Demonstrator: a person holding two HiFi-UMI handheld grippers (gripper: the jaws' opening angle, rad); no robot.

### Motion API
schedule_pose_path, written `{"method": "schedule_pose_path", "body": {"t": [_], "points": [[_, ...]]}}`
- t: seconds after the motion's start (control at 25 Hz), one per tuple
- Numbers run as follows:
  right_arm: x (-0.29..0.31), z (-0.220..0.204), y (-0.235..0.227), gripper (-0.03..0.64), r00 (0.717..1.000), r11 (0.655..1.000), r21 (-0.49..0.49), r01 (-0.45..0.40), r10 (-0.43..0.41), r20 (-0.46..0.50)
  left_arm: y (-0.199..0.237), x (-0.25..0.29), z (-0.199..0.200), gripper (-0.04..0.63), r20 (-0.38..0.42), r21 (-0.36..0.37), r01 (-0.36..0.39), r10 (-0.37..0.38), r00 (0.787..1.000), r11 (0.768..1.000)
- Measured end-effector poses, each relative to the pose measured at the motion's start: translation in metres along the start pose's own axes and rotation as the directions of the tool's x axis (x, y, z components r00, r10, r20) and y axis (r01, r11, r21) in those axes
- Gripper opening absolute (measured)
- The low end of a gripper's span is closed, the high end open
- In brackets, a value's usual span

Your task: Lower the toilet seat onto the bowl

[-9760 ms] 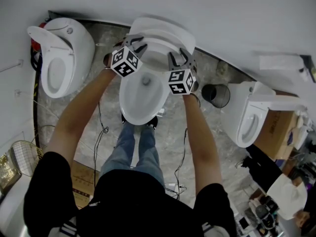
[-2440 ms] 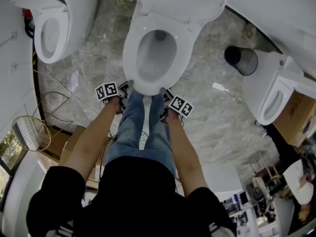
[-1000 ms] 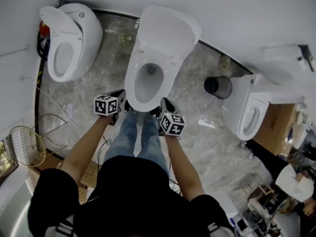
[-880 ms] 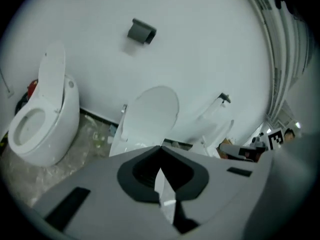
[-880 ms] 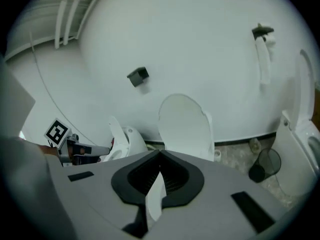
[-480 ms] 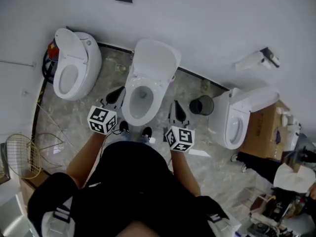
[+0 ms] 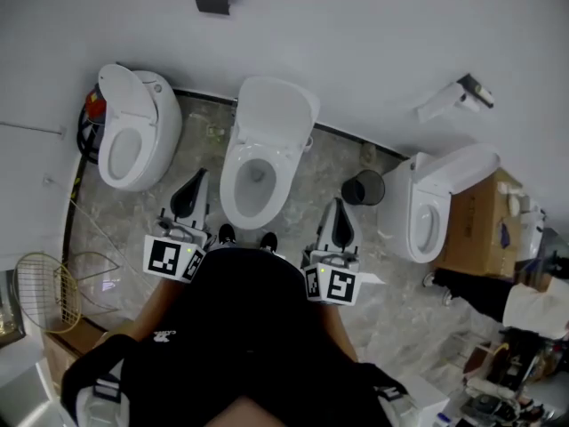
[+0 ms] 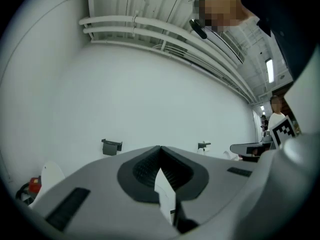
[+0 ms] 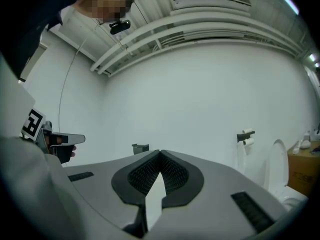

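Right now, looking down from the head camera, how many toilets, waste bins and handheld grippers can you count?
Toilets: 3 (left toilet, middle toilet, right toilet)
Waste bins: 1 (black waste bin)
Handheld grippers: 2 (left gripper, right gripper)
Total: 6

white toilet seat (image 7: 233, 194), white lid (image 7: 276, 114), white wall (image 7: 356, 52); grey marbled floor (image 7: 311, 185); black bin (image 7: 363, 188); brown box (image 7: 484, 229); left gripper (image 7: 201, 176), right gripper (image 7: 339, 203): grey shells, black ribbed pads (image 8: 142, 171), black-and-white square-marker cubes (image 7: 169, 258).
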State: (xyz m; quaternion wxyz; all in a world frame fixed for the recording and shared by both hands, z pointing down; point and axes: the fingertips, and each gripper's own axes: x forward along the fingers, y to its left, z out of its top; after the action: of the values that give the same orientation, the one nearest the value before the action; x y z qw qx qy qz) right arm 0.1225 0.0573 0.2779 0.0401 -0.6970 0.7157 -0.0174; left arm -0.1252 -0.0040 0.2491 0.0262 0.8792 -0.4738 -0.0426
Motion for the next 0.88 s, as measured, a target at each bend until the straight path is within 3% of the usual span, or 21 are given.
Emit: {"method": "schedule_pose_path", "body": {"t": [0.32, 0.88], "points": [[0.001, 0.022, 0.004, 0.018, 0.998, 0.999, -0.049, -0.013, 0.017, 0.068, -0.004, 0.001, 0.005, 0.006, -0.015, 0.087, -0.002, 0.003, 1.0, 0.996], [-0.002, 0.019, 0.007, 0.018, 0.998, 0.998, -0.063, -0.007, 0.011, 0.054, -0.004, 0.002, -0.001, 0.006, -0.004, 0.094, 0.009, -0.009, 1.0, 0.995]]}}
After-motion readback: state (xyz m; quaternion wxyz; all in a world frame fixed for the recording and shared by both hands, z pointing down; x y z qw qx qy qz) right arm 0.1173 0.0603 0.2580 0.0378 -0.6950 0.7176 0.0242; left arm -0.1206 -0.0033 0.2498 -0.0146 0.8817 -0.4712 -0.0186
